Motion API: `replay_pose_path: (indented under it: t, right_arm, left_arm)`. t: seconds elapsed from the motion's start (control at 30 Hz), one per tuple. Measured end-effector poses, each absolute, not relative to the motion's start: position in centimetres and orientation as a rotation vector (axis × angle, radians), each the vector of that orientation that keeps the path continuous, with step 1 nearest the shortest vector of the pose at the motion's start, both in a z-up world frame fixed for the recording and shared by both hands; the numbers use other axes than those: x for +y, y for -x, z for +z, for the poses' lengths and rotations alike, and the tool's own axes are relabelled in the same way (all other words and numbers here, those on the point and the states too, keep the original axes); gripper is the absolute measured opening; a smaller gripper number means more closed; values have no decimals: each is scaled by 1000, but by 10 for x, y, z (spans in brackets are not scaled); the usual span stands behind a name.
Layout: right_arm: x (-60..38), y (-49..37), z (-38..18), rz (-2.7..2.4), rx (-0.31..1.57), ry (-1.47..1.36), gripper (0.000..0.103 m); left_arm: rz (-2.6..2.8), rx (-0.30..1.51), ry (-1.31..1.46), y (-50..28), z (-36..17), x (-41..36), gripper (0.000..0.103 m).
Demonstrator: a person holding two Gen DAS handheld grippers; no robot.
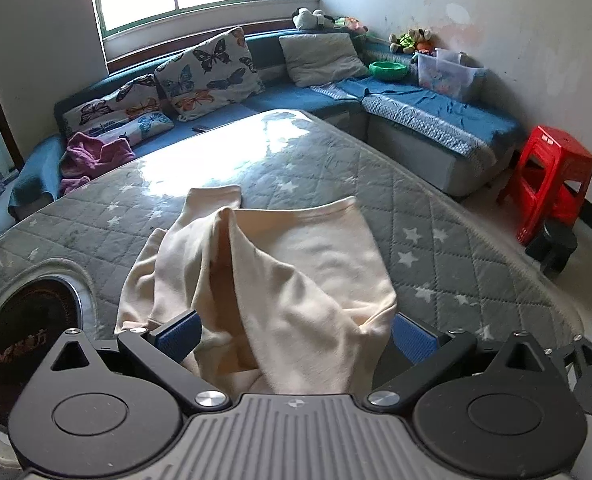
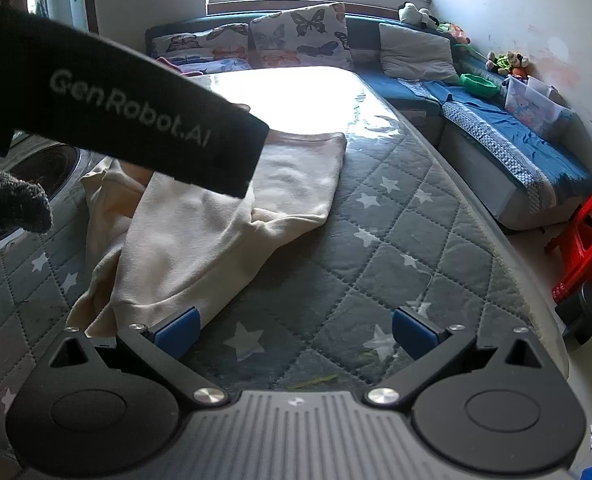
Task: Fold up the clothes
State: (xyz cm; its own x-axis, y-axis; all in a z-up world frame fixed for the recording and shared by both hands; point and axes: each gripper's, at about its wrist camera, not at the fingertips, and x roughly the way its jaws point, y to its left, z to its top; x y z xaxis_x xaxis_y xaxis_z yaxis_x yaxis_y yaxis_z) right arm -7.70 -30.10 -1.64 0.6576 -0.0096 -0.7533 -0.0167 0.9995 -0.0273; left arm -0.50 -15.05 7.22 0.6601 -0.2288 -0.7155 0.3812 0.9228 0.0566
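Left gripper (image 1: 296, 334) jaws spread wide, right gripper (image 2: 296, 334) jaws likewise

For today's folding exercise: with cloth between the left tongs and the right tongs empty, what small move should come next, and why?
Probably close the left tongs on the cream garment: its cloth is bunched between wide-open pads, not pinched. The right tongs hang open over bare quilted cover.

"GenRobot.AI" reads in pale letters along the black sleeve (image 2: 136, 108).
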Motion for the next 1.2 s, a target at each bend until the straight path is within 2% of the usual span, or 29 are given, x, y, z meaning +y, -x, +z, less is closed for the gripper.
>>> replay_pose_path:
  t: [1.2]
  right_arm:
    - [-299, 70, -15, 24, 852, 39, 103]
  left_arm:
    - [-365, 798, -129, -10, 69, -138, 103]
